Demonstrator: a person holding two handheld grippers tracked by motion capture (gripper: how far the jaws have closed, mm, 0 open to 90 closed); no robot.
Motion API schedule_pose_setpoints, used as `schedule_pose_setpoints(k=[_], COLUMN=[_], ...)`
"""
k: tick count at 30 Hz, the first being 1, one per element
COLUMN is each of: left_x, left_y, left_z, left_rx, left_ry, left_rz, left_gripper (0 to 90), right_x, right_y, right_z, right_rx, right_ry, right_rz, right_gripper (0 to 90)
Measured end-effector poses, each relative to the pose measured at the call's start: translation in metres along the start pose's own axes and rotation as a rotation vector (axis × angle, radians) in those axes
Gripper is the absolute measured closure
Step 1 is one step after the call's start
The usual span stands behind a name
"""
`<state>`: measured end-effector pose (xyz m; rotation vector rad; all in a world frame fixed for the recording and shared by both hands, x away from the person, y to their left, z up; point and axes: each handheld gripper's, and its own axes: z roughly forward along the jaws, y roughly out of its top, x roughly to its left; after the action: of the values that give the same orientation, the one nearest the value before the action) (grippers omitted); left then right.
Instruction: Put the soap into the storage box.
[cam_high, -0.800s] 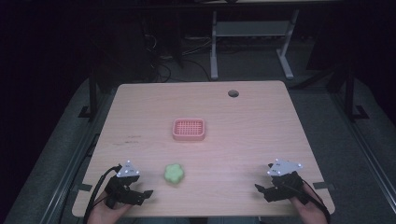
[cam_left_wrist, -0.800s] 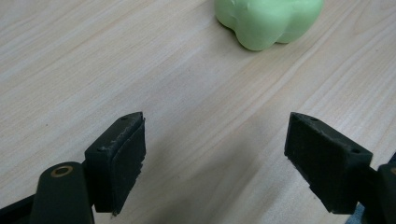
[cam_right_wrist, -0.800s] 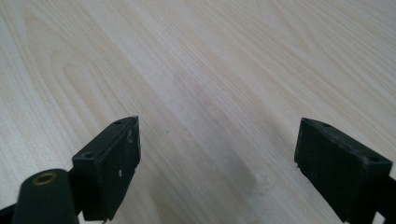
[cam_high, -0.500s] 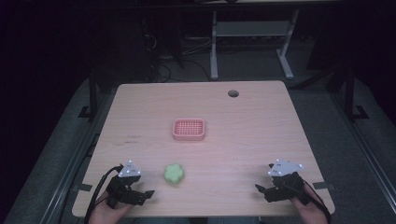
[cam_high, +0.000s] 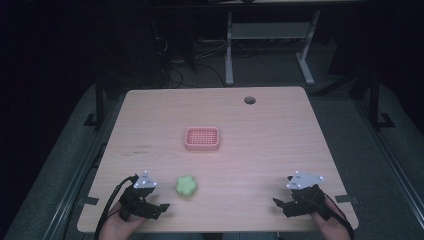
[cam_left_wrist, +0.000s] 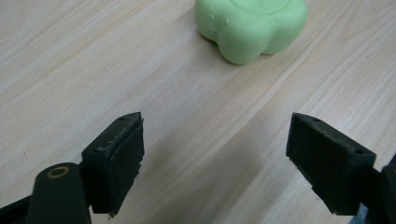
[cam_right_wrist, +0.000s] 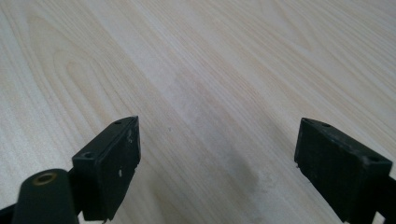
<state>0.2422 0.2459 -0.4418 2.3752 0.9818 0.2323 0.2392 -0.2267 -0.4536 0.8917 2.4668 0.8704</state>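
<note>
Basket (cam_high: 202, 139), pink, holds nothing; green block (cam_high: 186, 186) lies near wide-open, unladen left claw (cam_high: 152, 207); right claw (cam_high: 281, 206) likewise.

The table (cam_high: 270, 135) was pale matt wood grain; the green soap (cam_left_wrist: 251, 25) looked smooth and waxy; the tray (cam_high: 202, 138) was ribbed pink plastic.

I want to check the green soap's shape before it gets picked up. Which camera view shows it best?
The left gripper view: the flower-shaped green soap is close and sharp on the table, ahead of the open left gripper, its top cut off. In the high view the soap is whole but small.
</note>
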Motion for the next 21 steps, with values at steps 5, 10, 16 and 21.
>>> schedule_pose_setpoints(k=[5, 10, 16, 21], left_x=[-0.001, -0.003, -0.005, -0.008], left_y=[0.004, 0.008, 0.016, 0.025], left_z=[0.001, 0.003, 0.003, 0.007], left_rx=[0.004, 0.018, 0.027, 0.033], left_ry=[-0.009, -0.009, -0.009, -0.009], left_rz=[0.009, 0.023, 0.039, 0.049], left_gripper=[20.4, 20.0, 19.7, 19.7], right_x=[0.0, 0.0, 0.001, 0.001], right_y=[0.0, 0.0, 0.0, 0.0], right_z=[0.0, 0.0, 0.0, 0.001], right_rx=[0.0, -0.001, 0.0, -0.001], right_ry=[0.0, 0.003, 0.006, 0.008], right_rz=[0.002, 0.011, 0.01, 0.005], right_gripper=[13.9, 13.8, 13.8, 13.9])
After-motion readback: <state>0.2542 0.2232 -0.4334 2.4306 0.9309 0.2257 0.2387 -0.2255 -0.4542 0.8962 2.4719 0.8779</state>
